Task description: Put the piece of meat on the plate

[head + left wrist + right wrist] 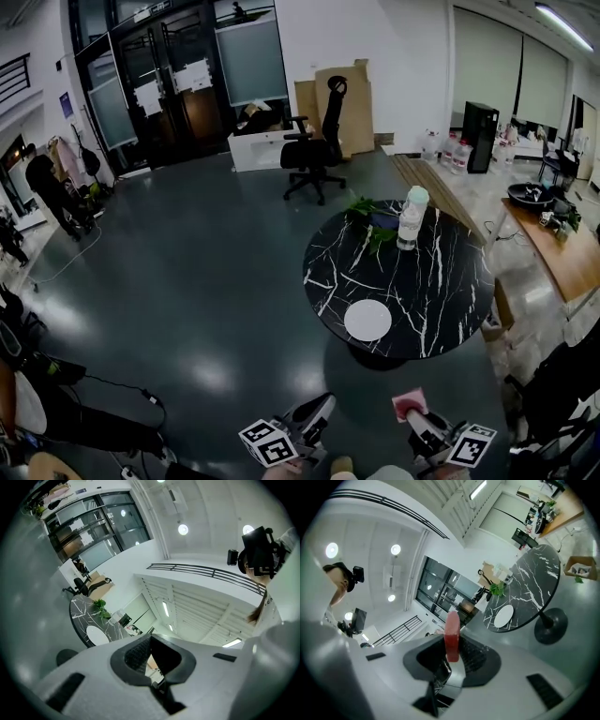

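Plainly the piece of meat (452, 637), a thin red slab, is not on the plate (367, 321) yet: it stands on edge between the jaws of the right gripper (453, 654), which are closed to a narrow gap and pinch its flat faces, so most of it sticks out past the tips. Held that way it can probably be laid flat with one turn of the wrist. The right gripper sits low at the near edge of the head view, close to the person's body, pointing about level toward the far side. The left gripper (151, 657) is just beside it on the left in much the same pose; its jaws stand only a sliver apart with nothing between them, so it looks spare for this job. The white plate lies bare near the near edge of the round black marble worktop (441, 281), well apart from both grippers, with open floor between. At the worktop's far side stand a bottle (411, 217) and a green plant (370, 217), clear of the plate.
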Action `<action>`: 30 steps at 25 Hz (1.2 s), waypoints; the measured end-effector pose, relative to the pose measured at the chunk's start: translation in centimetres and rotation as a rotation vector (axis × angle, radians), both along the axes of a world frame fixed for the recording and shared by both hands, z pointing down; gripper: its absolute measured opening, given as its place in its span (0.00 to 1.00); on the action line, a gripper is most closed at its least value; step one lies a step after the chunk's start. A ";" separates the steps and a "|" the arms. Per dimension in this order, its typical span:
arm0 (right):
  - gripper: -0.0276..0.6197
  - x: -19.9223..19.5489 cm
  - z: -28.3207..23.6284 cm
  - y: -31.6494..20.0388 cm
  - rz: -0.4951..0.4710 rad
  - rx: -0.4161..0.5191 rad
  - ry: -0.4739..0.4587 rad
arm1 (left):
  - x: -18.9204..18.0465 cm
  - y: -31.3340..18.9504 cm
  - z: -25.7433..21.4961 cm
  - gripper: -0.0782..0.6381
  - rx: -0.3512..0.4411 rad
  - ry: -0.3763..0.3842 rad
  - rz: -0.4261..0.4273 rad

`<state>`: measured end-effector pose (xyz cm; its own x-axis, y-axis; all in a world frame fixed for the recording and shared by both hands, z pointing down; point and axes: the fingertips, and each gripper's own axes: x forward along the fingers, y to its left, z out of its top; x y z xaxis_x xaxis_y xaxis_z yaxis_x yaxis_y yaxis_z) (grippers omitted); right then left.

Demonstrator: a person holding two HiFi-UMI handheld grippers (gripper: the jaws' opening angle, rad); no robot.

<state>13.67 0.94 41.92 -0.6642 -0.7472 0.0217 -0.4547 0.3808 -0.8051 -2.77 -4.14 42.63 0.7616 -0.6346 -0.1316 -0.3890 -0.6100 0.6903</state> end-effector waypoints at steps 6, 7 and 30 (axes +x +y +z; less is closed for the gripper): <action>0.18 0.0 3.2 -3.0 -0.009 -0.070 0.009 | 0.1 -2.6 2.6 0.12 -0.033 -0.011 -0.009; 0.18 -0.1 3.8 -3.8 -0.016 -0.080 0.006 | -0.2 -3.2 2.9 0.12 -0.047 -0.016 -0.028; 0.18 -0.2 11.0 -25.6 -0.250 -0.245 0.100 | -2.1 -19.7 5.4 0.12 -0.098 -0.065 -0.299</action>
<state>13.43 -24.62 52.95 -0.8115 -0.5261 0.2543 -0.4531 0.2916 -0.8424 -4.83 -23.85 48.05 0.5439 -0.8390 -0.0158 -0.5867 -0.3937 0.7077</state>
